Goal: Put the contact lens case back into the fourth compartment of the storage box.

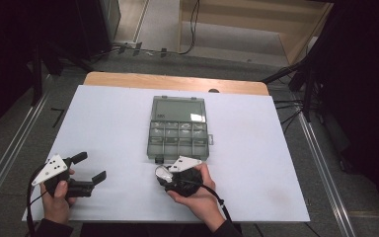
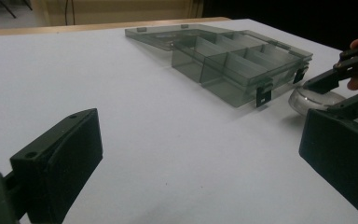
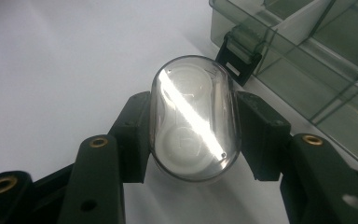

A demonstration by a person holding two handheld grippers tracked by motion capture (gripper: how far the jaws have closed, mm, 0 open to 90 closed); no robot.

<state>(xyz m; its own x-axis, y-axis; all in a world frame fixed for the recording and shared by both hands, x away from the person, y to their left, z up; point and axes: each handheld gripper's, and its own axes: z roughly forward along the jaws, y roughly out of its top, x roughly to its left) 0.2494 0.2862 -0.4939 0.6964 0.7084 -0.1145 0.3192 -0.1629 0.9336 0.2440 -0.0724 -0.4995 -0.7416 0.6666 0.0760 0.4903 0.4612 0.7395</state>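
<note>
Open compartment box (image 1: 179, 134) stands just ahead of the right hand-held gripper (image 1: 164, 174); bare white table (image 1: 103, 123) spreads leftward.

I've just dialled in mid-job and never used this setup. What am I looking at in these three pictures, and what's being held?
A person works at a white table with a hand-held two-jaw gripper in each hand. The high view looks down from above; the other two cameras ride on the grippers. The left gripper stands open over bare table. The right gripper is shut on a small clear oval case with two round white wells inside. Just beyond it lies an open smoky-grey compartment box, its lid folded flat.
</note>
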